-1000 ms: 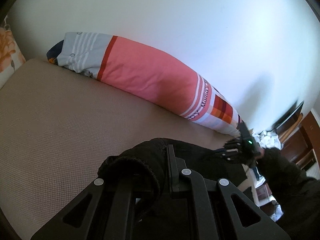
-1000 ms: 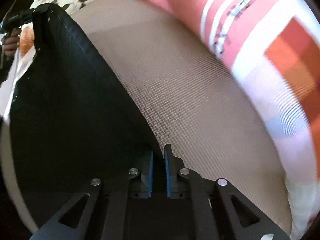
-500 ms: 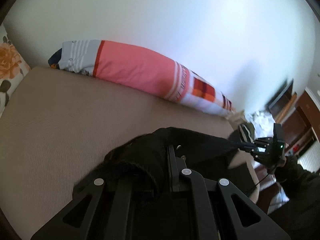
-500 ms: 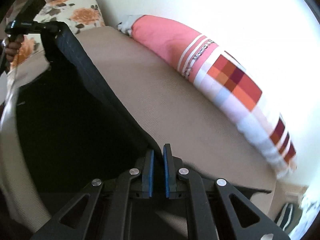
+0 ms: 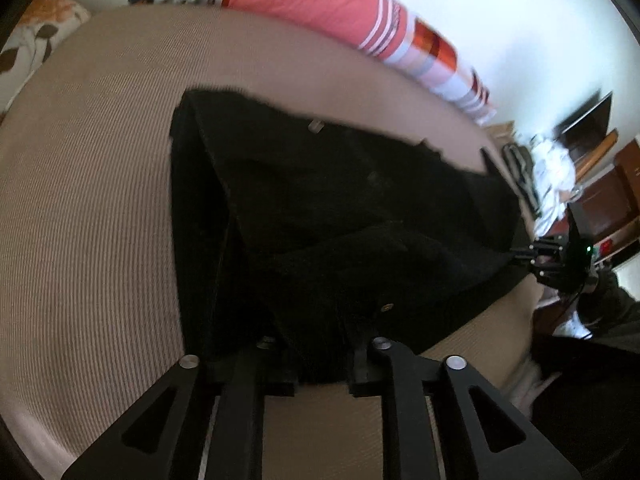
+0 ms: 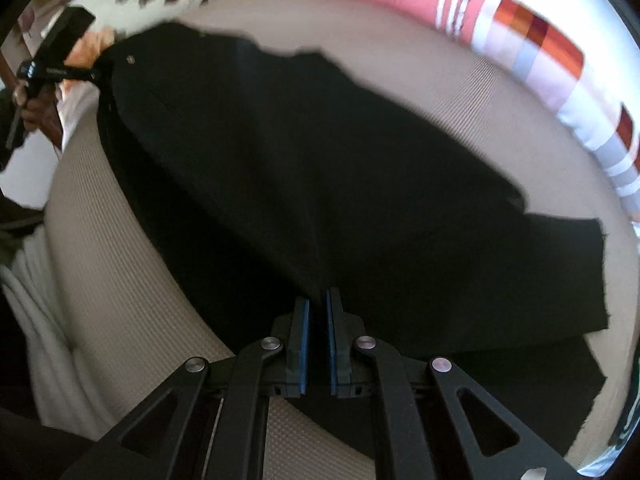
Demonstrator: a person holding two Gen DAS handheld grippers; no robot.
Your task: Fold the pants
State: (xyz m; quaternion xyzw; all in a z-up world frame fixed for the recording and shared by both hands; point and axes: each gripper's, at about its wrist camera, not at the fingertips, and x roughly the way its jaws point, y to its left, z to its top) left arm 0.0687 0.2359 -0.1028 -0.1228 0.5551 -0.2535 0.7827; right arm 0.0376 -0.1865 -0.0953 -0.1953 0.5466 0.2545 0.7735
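Left wrist view: black pants [image 5: 340, 208] spread across a beige, finely ribbed bed sheet [image 5: 88, 208], waistband end with a small metal button near the left tongs [image 5: 322, 364]. Left tongs opening, black fabric lying between the fingers, pads no longer pressing it. Far right: right tongs [image 5: 520, 254] at the other end of the pants, held by a hand in a dark sleeve. Beyond the pants, along a white wall [image 5: 480, 20], a long pink bolster pillow [image 5: 320, 4] with white stripes and an orange-red checked end. Floral pillow [image 5: 36, 36] at the upper left corner of the bed. Right of the bed, wooden furniture [image 5: 604, 184] and a heap of white cloth [image 5: 548, 168], blurred.

Right wrist view: right tongs [image 6: 317, 304] closed on a fold of the black pants [image 6: 320, 168], blue pads pinching the cloth. Pants lying flat over the sheet [image 6: 120, 288], one leg end reaching right toward the bed's edge. Left tongs [image 6: 98, 74] at upper left, at the garment's far corner, a hand [image 6: 38, 108] on the handle. No containers visible in either view.
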